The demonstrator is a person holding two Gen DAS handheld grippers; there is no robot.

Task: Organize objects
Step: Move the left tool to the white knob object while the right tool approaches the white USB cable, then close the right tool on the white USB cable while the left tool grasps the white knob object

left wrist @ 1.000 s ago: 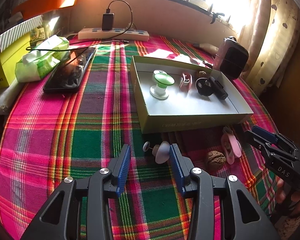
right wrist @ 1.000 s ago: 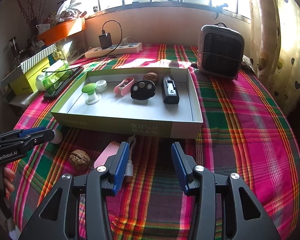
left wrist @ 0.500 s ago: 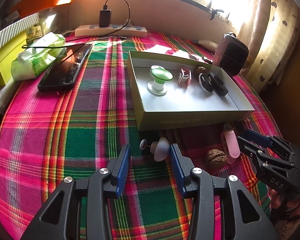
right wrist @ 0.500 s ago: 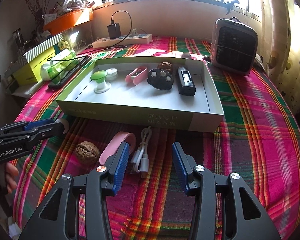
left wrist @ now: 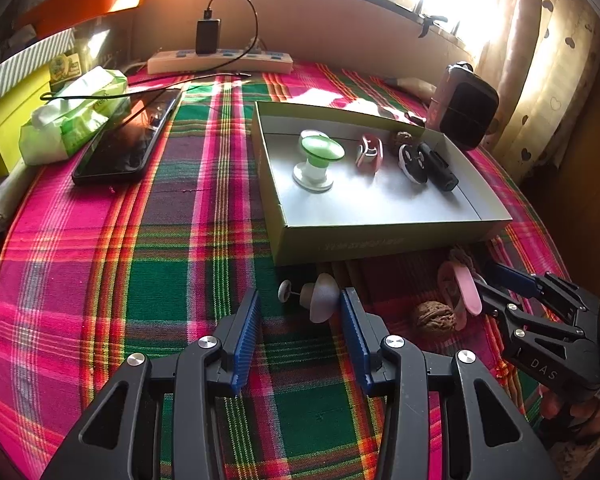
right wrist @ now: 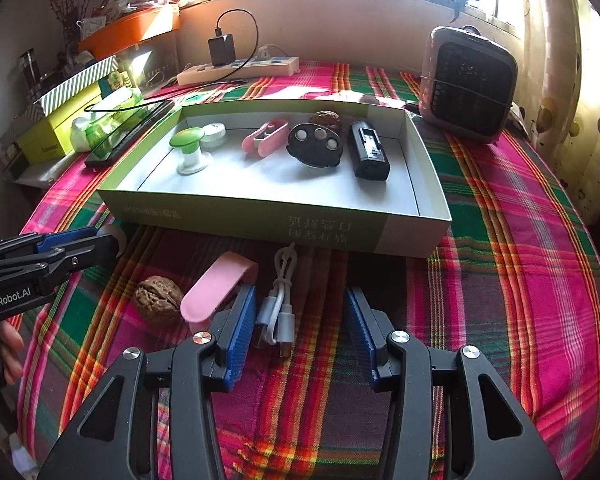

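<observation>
- Step in hand, as I judge it: gathering the loose things in front of the box near wall; several items already lie inside.
- Left gripper stands wide, nothing gripped, with the white mushroom-shaped piece between its tips, close to the right finger.
- Right gripper is also wide and empty, over the coiled white cable; the pink clip and walnut lie just beside on the plaid cloth.
- Next: close on each thing, lift over the wall.
- The cable's far end is possibly under the box; hard to tell.
</observation>
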